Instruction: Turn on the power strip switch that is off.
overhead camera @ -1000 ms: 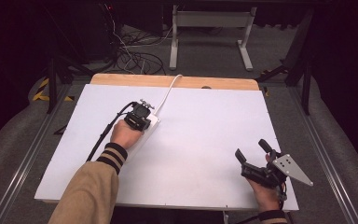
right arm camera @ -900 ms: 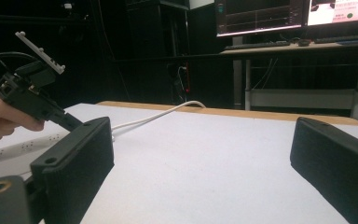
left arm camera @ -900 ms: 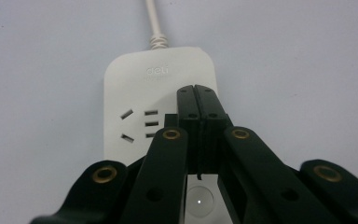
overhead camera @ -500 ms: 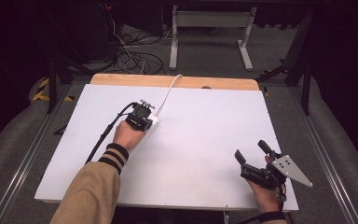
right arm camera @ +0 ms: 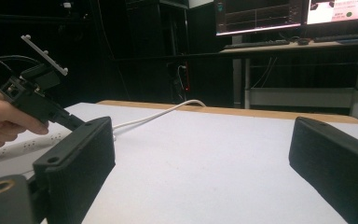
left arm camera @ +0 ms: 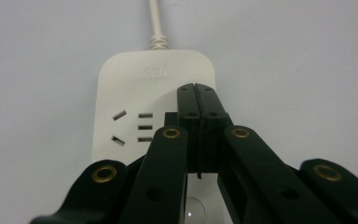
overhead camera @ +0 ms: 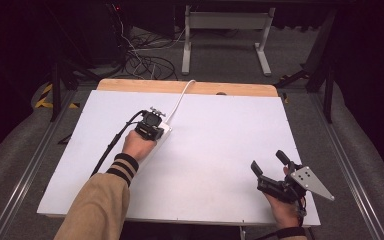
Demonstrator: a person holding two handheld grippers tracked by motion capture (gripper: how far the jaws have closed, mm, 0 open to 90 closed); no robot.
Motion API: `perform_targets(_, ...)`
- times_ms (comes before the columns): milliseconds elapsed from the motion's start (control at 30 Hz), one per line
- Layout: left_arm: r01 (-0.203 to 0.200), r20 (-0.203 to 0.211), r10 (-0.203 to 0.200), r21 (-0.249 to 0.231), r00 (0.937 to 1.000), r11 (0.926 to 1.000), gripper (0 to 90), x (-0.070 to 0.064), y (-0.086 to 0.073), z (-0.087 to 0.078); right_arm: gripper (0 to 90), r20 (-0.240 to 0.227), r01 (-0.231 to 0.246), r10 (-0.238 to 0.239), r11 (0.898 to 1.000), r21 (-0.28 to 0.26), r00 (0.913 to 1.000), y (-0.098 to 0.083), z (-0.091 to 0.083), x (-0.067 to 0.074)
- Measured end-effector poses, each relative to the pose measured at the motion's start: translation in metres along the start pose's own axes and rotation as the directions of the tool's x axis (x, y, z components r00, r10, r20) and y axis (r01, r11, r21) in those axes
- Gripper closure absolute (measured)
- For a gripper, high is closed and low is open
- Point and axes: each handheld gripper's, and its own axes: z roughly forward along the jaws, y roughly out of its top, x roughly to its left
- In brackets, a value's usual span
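A white power strip lies flat on the white table; its pale cable runs off over the far edge. My left gripper points down at the strip, jaws shut together with nothing between them, tips resting over the strip's top beside a set of socket holes. From above, the left gripper sits on the strip at centre left. My right gripper hovers at the front right corner, open and holding nothing; its own view shows the right gripper with jaws wide apart.
A bare wooden strip edges the table's far side. Beyond it stand a metal desk frame and tangled floor cables. Monitors glow on a desk far behind. Dark floor surrounds the table.
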Motion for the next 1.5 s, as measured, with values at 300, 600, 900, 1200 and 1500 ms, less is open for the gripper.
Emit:
perform_targets(300,0.010,-0.005,-0.010,-0.006,0.9999,0.9999,90.0,-0.001,-0.001,0.000,7.2,0.005,-0.002,0.002,1.000,0.001,1.0000,0.000,-0.001,-0.001)
perform_targets(600,0.012,-0.014,-0.012,-0.008,0.9998,0.9999,90.0,-0.002,-0.002,0.000,7.4,0.011,-0.001,0.001,1.000,0.002,0.9999,0.000,-0.002,0.000)
perform_targets(900,0.019,0.002,-0.019,-0.014,0.9998,0.9997,90.0,0.001,-0.002,0.000,7.5,0.013,-0.003,0.002,1.000,0.005,0.9999,0.000,-0.003,-0.001)
perform_targets(1200,0.009,-0.011,-0.009,-0.057,0.9999,0.9983,90.0,0.000,-0.008,0.000,7.8,0.010,-0.004,0.004,1.000,0.008,0.9999,0.000,-0.002,0.001)
perform_targets(1500,0.067,0.057,-0.064,-0.043,0.9963,0.9968,90.0,0.009,-0.004,-0.001,8.2,0.012,-0.014,0.014,1.000,0.008,0.9998,0.000,-0.002,0.000)
